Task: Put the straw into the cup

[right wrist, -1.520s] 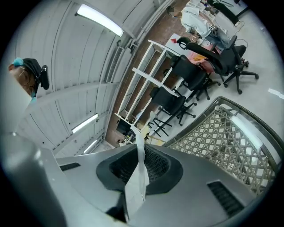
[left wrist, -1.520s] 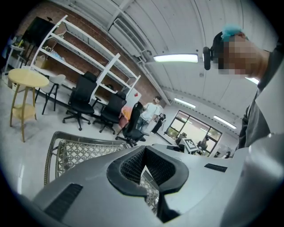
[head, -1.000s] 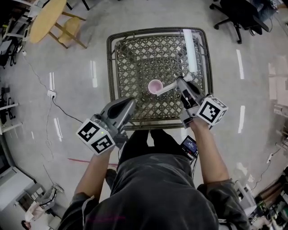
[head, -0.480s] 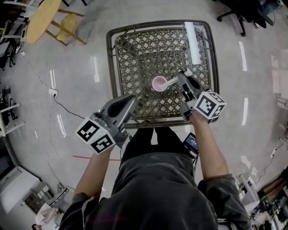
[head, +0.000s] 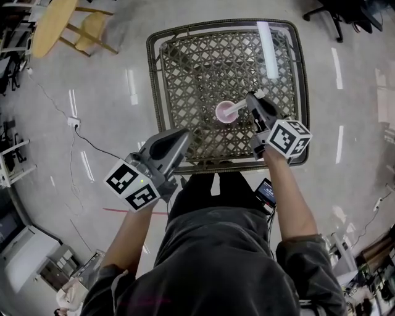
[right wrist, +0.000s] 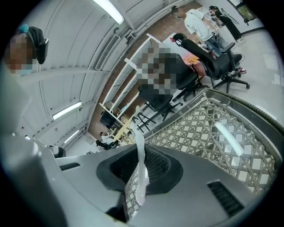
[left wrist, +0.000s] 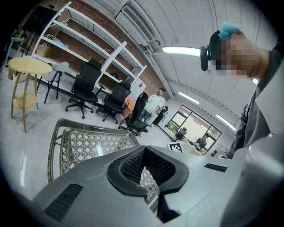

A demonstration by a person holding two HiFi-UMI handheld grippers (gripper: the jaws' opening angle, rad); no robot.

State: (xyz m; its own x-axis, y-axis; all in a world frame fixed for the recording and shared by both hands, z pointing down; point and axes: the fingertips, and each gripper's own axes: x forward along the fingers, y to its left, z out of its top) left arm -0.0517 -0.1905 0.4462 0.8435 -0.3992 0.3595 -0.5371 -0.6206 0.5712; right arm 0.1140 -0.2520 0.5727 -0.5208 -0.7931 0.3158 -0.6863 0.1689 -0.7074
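Straw (head: 242, 105) is white and slants from the right tool (head: 253, 100) down to the pink cup (head: 225, 112). The right tool is closed on the upper part of the straw, just to the right of the cup. In the right gripper view the straw runs between the two dark pads, and both pads press on it. A short bit of straw sticks out past the tool on the side away from the cup. The lower end of the straw is at the mouth of the cup and looks to be just inside the rim. I cannot tell how deep it goes.

The cup stands upright on the table (head: 152, 86). The table has a woven top under glass and spreads out on all sides of the cup.

In the head view the left tool (head: 182, 137) is below and to the left of the cup, well apart from it. Its jaws are closed at the tips and there is nothing between them.

A bright strip of light (head: 267, 43) shines on the glass above and to the right of the cup. A yellow stool (head: 52, 24) stands on the floor far up and to the left of the cup. A black chair (head: 345, 15) is far up and to the right of the cup. A small phone (head: 266, 192) sits at the person's waist, below the cup and a bit to the right.
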